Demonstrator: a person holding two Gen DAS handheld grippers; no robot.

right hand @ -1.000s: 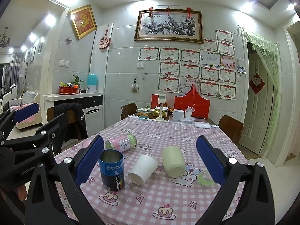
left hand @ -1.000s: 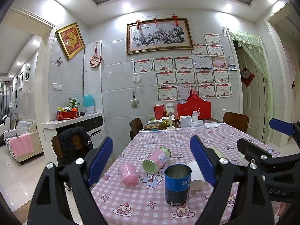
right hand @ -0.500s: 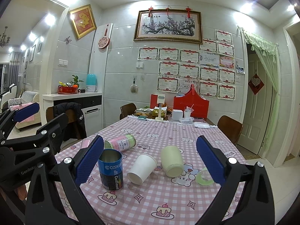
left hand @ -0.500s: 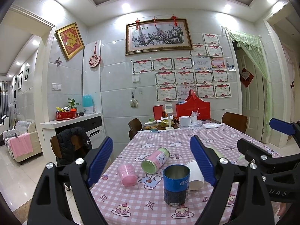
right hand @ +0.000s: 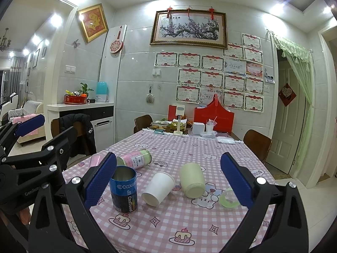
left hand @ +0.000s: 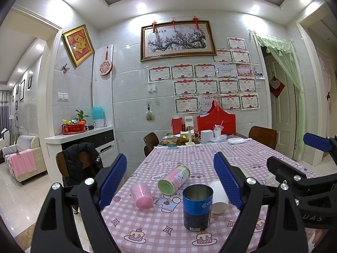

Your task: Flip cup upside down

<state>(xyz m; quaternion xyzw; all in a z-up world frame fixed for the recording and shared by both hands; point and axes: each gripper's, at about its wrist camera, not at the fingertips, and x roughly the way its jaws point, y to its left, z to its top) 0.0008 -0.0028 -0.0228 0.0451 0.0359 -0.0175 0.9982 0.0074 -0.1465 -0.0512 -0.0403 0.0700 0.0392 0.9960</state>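
Note:
A blue metal cup [left hand: 197, 206] stands upright, mouth up, near the table's front edge; it also shows in the right wrist view [right hand: 123, 188]. A white paper cup [right hand: 158, 188] lies on its side beside it, also in the left wrist view [left hand: 218, 197]. A cream cup [right hand: 192, 179], a pink cup [left hand: 141, 195] and a pink-green can [left hand: 173, 179] lie on their sides. My left gripper [left hand: 170, 181] is open and empty, held back from the cups. My right gripper [right hand: 168, 180] is open and empty, also held back.
The table [right hand: 189, 227] has a pink checked cloth. A small green cup [right hand: 228, 198] lies at the right. Red boxes, a white box and food trays [right hand: 189, 122] crowd the far end. Chairs stand around, one with a black jacket [left hand: 81, 162].
Both views have shifted slightly; the cups sit a little lower and nearer in frame. No cup has moved and both grippers stay open.

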